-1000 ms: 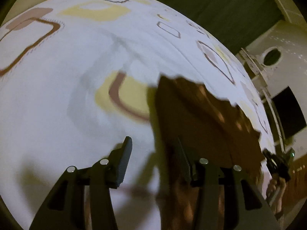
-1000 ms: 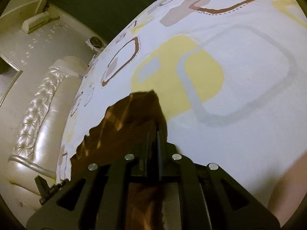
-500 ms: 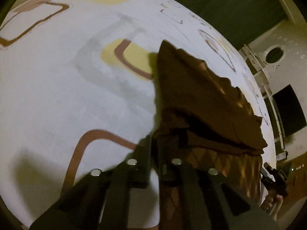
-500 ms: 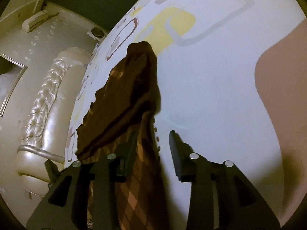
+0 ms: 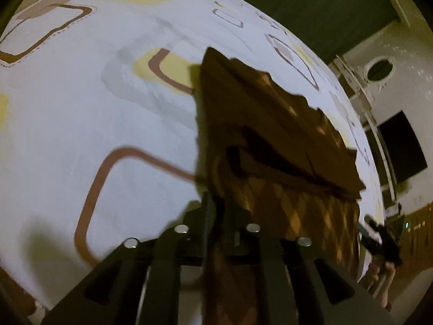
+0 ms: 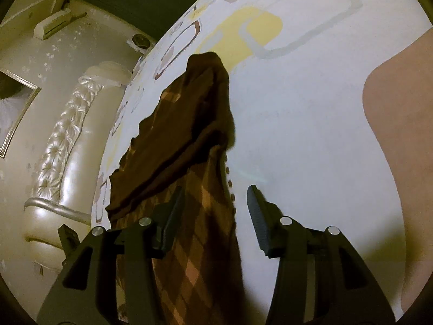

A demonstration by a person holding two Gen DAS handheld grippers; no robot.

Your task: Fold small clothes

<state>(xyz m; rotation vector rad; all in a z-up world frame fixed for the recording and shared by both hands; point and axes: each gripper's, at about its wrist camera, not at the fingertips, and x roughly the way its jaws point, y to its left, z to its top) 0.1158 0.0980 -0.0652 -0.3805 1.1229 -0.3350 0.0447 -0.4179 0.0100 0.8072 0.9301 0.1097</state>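
- The left tongs (image 5: 216, 211) are pinched together on the near edge of the brown garment (image 5: 270, 140), with cloth caught between the two fingers and hanging below them
- The right tongs (image 6: 213, 211) stand wide apart and hold nothing; the left finger (image 6: 170, 211) sits over the checked cloth, the right finger (image 6: 257, 211) over bare sheet
- In the right wrist view the brown garment (image 6: 194, 140) lies stretched away from the tongs along the bed, its far end a plain dark brown fold laid over the nearer part with a diamond check in orange and brown
- A row of small buttons (image 6: 230, 182), or what look like buttons in the dim light, runs down the garment's right edge
- The garment rests on a white bed sheet (image 5: 81, 108) printed with rounded squares in yellow, grey and brown
- The other tongs show small at the lower right of the left wrist view (image 5: 379, 239), beyond the garment's far side
- A patch of bare skin (image 6: 400, 135) fills the right edge of the right wrist view
- A cream tufted headboard (image 6: 62, 146) stands to the left of the bed, with a wall air conditioner (image 6: 54, 23) above it
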